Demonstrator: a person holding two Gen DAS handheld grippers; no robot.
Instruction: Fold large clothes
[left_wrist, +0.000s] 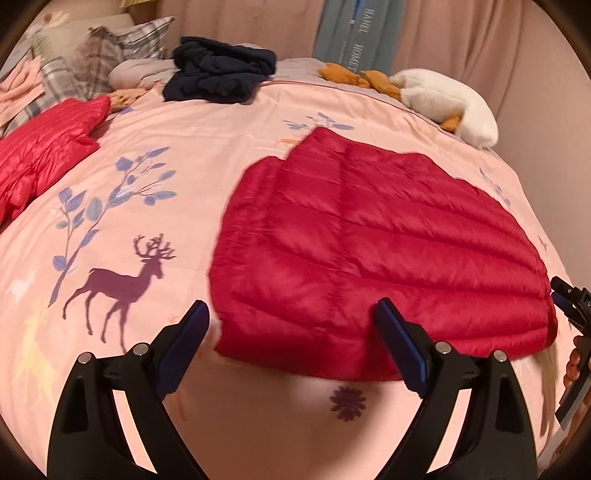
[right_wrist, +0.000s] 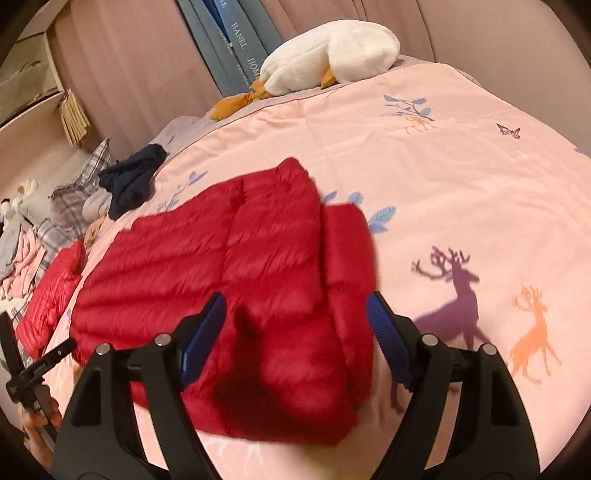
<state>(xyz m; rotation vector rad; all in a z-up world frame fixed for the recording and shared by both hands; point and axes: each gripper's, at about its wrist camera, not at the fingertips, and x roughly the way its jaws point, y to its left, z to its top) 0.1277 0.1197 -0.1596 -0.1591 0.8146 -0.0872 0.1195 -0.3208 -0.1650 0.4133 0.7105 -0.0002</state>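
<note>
A red quilted puffer jacket (left_wrist: 376, 251) lies flat and partly folded on the pink bed cover (left_wrist: 184, 155). It also shows in the right wrist view (right_wrist: 229, 280). My left gripper (left_wrist: 291, 314) is open and empty, just above the jacket's near left corner. My right gripper (right_wrist: 295, 306) is open and empty, hovering over the jacket's near edge; its shadow falls on the fabric. The right gripper shows at the right edge of the left wrist view (left_wrist: 570, 299).
A second red jacket (left_wrist: 40, 155) lies at the far left. A dark navy garment (left_wrist: 221, 70) sits at the back of the bed. A white plush goose (left_wrist: 443, 99) lies at the far right corner. Plaid pillows (left_wrist: 96, 55) are at the head.
</note>
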